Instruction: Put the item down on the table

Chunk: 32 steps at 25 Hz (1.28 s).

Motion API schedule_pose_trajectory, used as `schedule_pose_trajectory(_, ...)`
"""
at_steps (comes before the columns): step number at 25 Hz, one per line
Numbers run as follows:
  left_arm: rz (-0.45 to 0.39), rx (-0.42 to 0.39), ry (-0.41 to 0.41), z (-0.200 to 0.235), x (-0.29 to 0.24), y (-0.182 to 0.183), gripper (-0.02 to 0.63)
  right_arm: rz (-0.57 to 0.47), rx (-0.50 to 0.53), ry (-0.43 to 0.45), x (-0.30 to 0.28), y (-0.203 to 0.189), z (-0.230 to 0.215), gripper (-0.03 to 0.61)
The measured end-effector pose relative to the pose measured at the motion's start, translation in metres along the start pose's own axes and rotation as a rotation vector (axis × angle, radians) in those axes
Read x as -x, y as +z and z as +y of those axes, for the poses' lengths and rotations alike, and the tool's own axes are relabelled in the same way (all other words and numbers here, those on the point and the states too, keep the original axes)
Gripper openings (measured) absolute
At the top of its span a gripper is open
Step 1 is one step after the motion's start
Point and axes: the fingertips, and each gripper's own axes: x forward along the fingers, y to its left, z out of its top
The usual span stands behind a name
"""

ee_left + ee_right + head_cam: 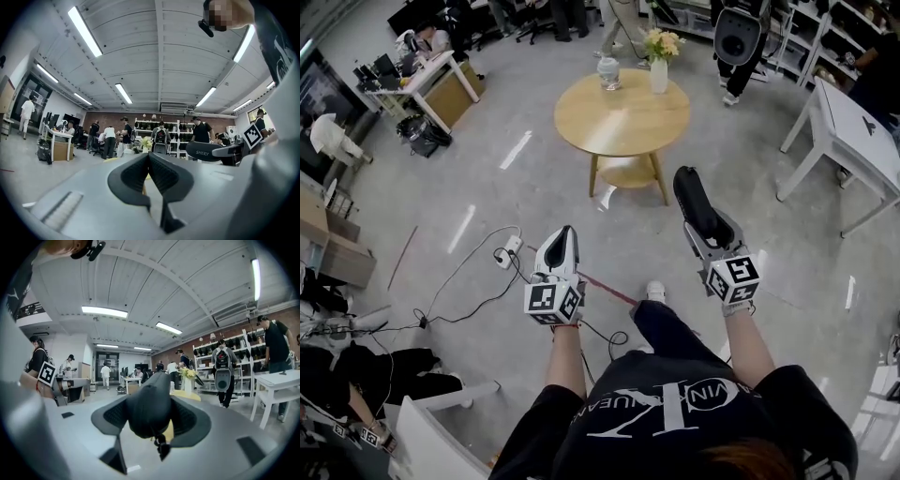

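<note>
Nearest, left tool [562,240] has jaws pressed together, empty. Right tool [711,232] clamps the dark item [697,200], aimed at the round surface [619,120] at twelve o'clock, probably its destination, well apart.

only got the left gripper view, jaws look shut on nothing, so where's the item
Observer: The right gripper is shut on a black case.
Operator: is it over the table yet
Observer: No. The round wooden table stands farther ahead; the case hangs over floor.
Operator: anything on the floor nearby
Observer: A white power strip lies on it, at the head view's left.
</note>
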Motion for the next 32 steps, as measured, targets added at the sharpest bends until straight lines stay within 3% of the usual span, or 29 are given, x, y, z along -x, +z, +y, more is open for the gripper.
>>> schedule_pose_trajectory(11,-0.002,0.04,0.059,0.051,-0.079,-0.003,0.012,0.001,0.014,0.066,-0.1,0.008,-0.031,0.262)
schedule_pose_trajectory(32,0.063,-0.016,0.077,0.086,-0.253,-0.008,0.012,0.008,-0.075,0.117,-0.247,0.004,-0.139,0.262)
